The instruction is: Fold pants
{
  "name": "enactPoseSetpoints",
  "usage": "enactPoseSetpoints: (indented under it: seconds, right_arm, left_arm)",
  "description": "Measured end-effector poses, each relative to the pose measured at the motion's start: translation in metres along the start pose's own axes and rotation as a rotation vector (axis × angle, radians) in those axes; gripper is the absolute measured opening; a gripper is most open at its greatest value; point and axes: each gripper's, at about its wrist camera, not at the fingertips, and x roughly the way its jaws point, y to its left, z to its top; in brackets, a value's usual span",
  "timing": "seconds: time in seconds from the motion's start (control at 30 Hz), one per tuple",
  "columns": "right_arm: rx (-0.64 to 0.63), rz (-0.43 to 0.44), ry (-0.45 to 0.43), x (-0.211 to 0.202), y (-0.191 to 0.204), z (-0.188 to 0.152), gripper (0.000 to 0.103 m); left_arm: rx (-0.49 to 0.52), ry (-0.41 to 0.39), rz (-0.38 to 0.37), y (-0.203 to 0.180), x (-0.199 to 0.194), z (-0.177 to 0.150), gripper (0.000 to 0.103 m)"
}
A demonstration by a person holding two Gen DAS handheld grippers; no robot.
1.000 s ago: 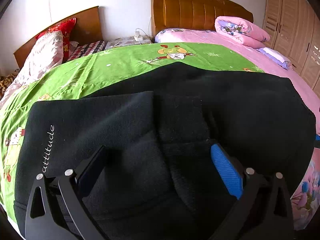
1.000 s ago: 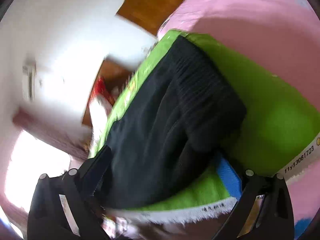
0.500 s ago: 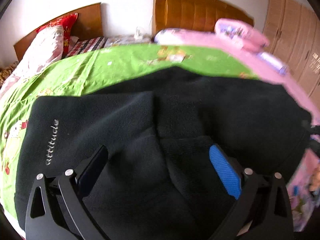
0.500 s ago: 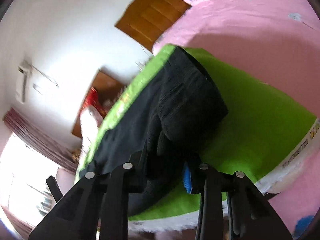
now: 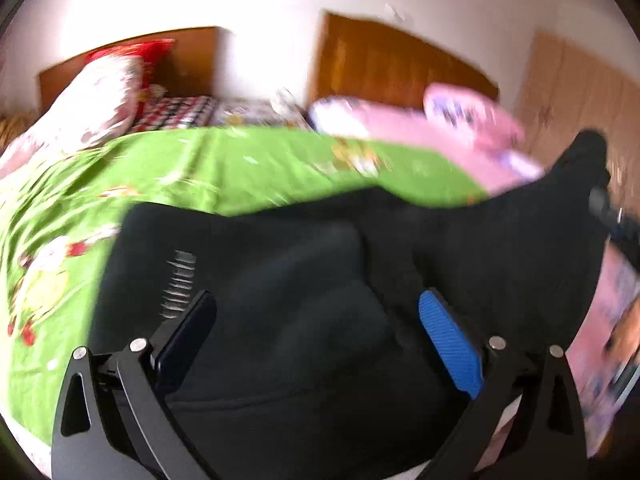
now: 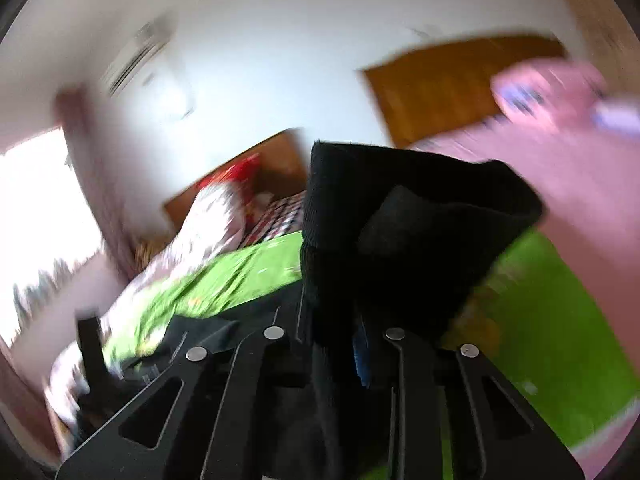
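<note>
- Green sheet (image 5: 248,160) on the bed carries my black pants (image 5: 304,280).
- My left gripper (image 5: 316,320) gapes wide over them.
- My right gripper (image 6: 332,340) has just closed, pinching a lifted corner of the pants.
- White lettering on the pants is too blurred to read.

Open green sheet (image 5: 248,168) spreads from nine to twelve o'clock of the black pants (image 5: 320,280). Pillows (image 5: 96,108) and headboards (image 5: 392,64) block beyond; the wardrobe (image 5: 580,92) closes off two o'clock.
</note>
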Motion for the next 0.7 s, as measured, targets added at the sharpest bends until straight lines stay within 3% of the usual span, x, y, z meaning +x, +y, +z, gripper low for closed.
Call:
enactPoseSetpoints:
  seconds: [0.13, 0.27, 0.37, 0.53, 0.63, 0.7]
  right_arm:
    - [-0.286, 0.106, 0.123, 0.044, 0.101, -0.034, 0.025]
    - [-0.541, 0.156, 0.278, 0.084, 0.158, -0.097, 0.024]
    - [-0.694, 0.109, 0.262, 0.089, 0.175, -0.131, 0.024]
    - [-0.64, 0.128, 0.214, 0.076, 0.165, -0.12, 0.024]
    - [-0.673, 0.112, 0.176, 0.074, 0.171, -0.123, 0.024]
    - [-0.663, 0.116, 0.158, 0.074, 0.179, -0.118, 0.024]
  left_arm:
    - [-0.165, -0.046, 0.0, 0.057, -0.032, 0.001, 0.101]
    - [-0.301, -0.039, -0.009, 0.101, -0.043, -0.014, 0.101]
    - [-0.35, -0.011, -0.07, 0.115, -0.044, -0.023, 0.101]
    - [-0.388, 0.023, -0.226, 0.105, -0.04, -0.022, 0.101]
    - [-0.405, 0.101, -0.362, 0.088, -0.038, -0.018, 0.101]
    - [-0.395, 0.124, -0.396, 0.075, -0.041, -0.016, 0.101]
